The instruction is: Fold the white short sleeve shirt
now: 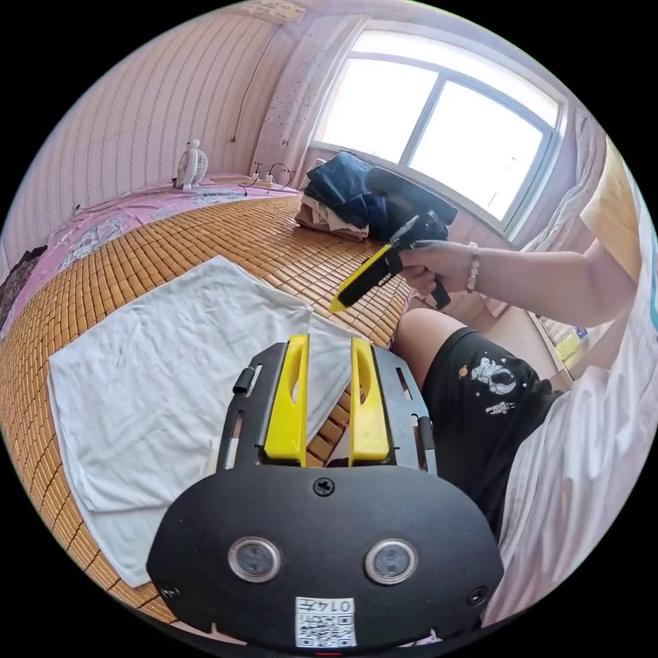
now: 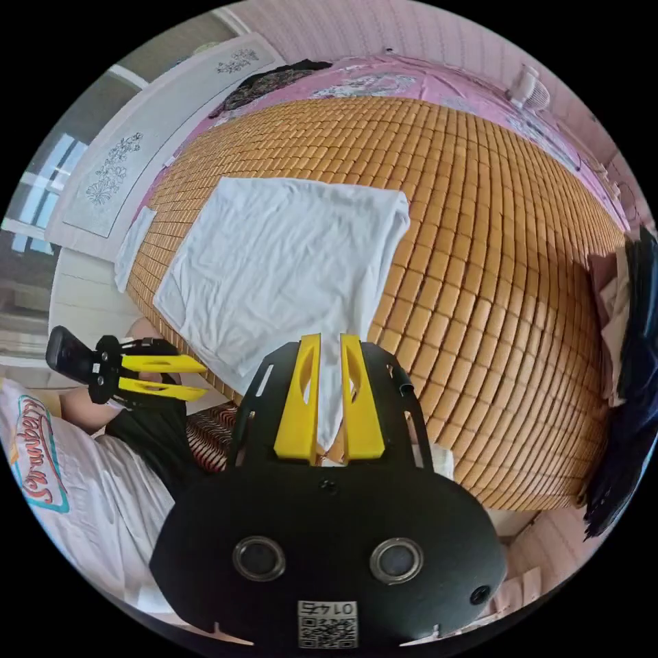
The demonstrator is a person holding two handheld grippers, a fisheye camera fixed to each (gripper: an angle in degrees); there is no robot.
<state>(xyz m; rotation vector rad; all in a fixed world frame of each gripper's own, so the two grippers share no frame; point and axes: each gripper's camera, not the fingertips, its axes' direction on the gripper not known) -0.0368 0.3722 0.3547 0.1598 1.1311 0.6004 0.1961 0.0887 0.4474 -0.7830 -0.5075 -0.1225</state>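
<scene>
The white short sleeve shirt (image 1: 171,384) lies spread flat on a bamboo mat (image 1: 288,240), its near corner reaching the bed's edge. My left gripper (image 1: 329,339) hovers open over that corner with nothing pinched. A hand holds my right gripper (image 1: 336,307) above the mat, its tip just beside the shirt's far corner. In the right gripper view the shirt (image 2: 281,260) lies below my right gripper (image 2: 330,337). Its jaws stand a narrow gap apart, with cloth seen through the gap but not lifted. The left gripper (image 2: 203,380) shows at the left, open.
A pile of dark and pale clothes (image 1: 343,192) sits on the mat near the window (image 1: 439,123); the pile (image 2: 630,343) also shows at the right edge. A small fan (image 1: 190,164) stands by the wall. The person's leg (image 1: 480,397) is beside the bed edge.
</scene>
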